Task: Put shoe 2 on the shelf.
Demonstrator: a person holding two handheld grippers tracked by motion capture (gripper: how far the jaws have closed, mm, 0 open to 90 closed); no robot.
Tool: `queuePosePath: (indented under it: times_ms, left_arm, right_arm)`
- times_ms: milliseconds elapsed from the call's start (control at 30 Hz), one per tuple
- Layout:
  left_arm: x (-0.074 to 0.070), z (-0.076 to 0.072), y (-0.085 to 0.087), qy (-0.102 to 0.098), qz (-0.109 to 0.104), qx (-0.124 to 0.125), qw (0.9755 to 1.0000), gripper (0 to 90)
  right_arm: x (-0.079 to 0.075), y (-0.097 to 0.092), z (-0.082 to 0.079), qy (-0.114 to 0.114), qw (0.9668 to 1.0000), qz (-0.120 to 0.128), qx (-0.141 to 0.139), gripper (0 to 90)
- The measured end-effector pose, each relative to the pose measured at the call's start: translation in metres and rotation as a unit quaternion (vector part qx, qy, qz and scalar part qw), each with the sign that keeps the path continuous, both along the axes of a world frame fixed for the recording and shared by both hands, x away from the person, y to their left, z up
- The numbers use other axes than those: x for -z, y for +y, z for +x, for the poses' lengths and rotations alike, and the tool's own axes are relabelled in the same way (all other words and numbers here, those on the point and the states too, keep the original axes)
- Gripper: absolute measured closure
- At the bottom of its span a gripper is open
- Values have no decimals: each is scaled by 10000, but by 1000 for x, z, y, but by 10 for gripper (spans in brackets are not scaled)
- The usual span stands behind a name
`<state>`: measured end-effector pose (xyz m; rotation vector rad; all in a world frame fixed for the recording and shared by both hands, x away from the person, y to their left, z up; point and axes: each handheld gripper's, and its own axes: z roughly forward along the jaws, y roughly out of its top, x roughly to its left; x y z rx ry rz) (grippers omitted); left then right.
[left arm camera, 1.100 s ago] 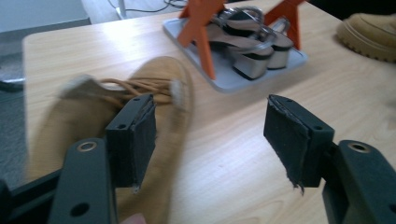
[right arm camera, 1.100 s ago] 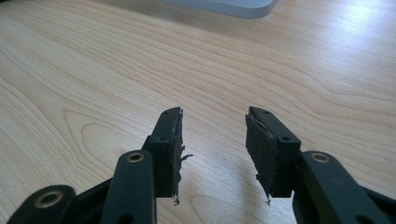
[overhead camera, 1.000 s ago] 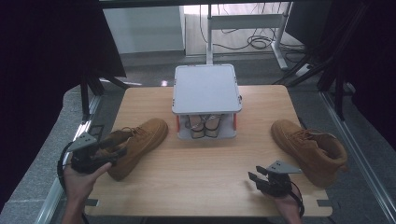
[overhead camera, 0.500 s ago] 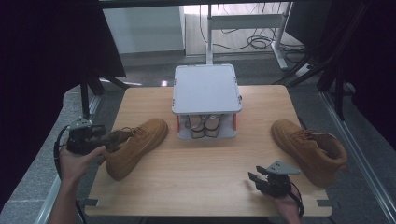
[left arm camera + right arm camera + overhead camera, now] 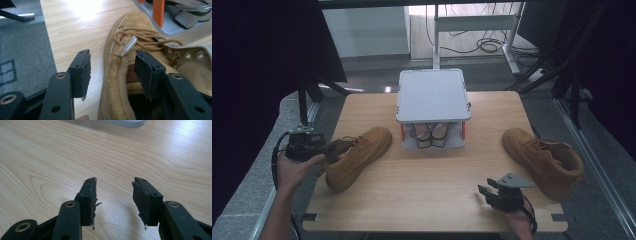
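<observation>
Taking the small grey shoe rack (image 5: 433,95) at the back middle of the table (image 5: 422,200) as the landmark, the left boot (image 5: 357,156) lies just to its left and a little nearer the person, toe pointing up toward the rack, heel toward the table's left edge.

The left tongs (image 5: 332,148) come at it from that heel end. In the left gripper view the tongs (image 5: 112,71) straddle the padded collar (image 5: 120,75): one jaw is outside the boot over bare wood, the other inside the opening, next to a brown tab on the lining. The jaws have just been closing, with the collar between them, but a gap shows on the outer side, so they do not yet grip.

As a judgement, the tan boot looks like suede over a thick sole: fairly heavy for one pinch, soft and yielding at the collar, stiff lower down. The nap should give good friction, not slip. A hold on the collar wall is sensible, yet the toe will likely sag and swing when lifted. The loose laces (image 5: 140,37) make a poor hold.

Right of the rack, well apart, the second boot (image 5: 544,159) lies near the table's right edge. The right tongs (image 5: 492,192) hover nearer the person than that boot, and the right gripper view shows those tongs (image 5: 113,195) half open over wood, holding nothing.
</observation>
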<state>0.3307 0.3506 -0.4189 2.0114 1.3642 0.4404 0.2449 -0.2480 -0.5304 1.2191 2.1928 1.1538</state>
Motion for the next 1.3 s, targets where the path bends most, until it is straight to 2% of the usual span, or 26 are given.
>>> queuePosePath:
  times_ms: [200, 333, 400, 500, 567, 767, 967, 1100, 1167, 1233, 1300]
  left_arm:
    - [4, 9, -3, 312, 176, 140, 9993, 542]
    - [9, 12, -6, 594, 257, 230, 9976, 569]
    - [9, 12, -7, 601, 274, 228, 9976, 612]
    - [9, 13, -8, 741, 306, 258, 9964, 683]
    - [8, 13, -9, 755, 415, 242, 9960, 718]
    - [9, 12, -8, 736, 283, 152, 9968, 748]
    - [9, 12, -8, 724, 257, 134, 9970, 752]
    - [9, 12, -8, 706, 243, 101, 9972, 753]
    - [9, 11, -9, 694, 295, 93, 9971, 753]
    - [9, 11, -10, 694, 337, 101, 9970, 753]
    - [9, 11, -9, 695, 294, 101, 9971, 753]
  right_arm:
    - [0, 1, 0, 3, 10000, -22, 2, 538]
    - [0, 0, -1, -21, 10000, -31, 32, 538]
    - [0, 0, -2, -107, 9999, -53, 82, 539]
    - [-1, 0, -1, -129, 9999, -42, 96, 539]
    - [-1, 0, -2, -124, 9999, -50, 94, 539]
    - [-7, -1, -4, -224, 9997, -15, 126, 542]
    - [-30, -8, -6, -456, 9984, 323, -74, 555]
    - [-47, -15, -5, -484, 9971, 562, -183, 557]
    - [-63, -21, -5, -540, 9952, 785, -223, 545]
    - [-75, -25, -4, -590, 9939, 878, -294, 530]
    - [-93, -29, -5, -696, 9936, 809, -362, 517]
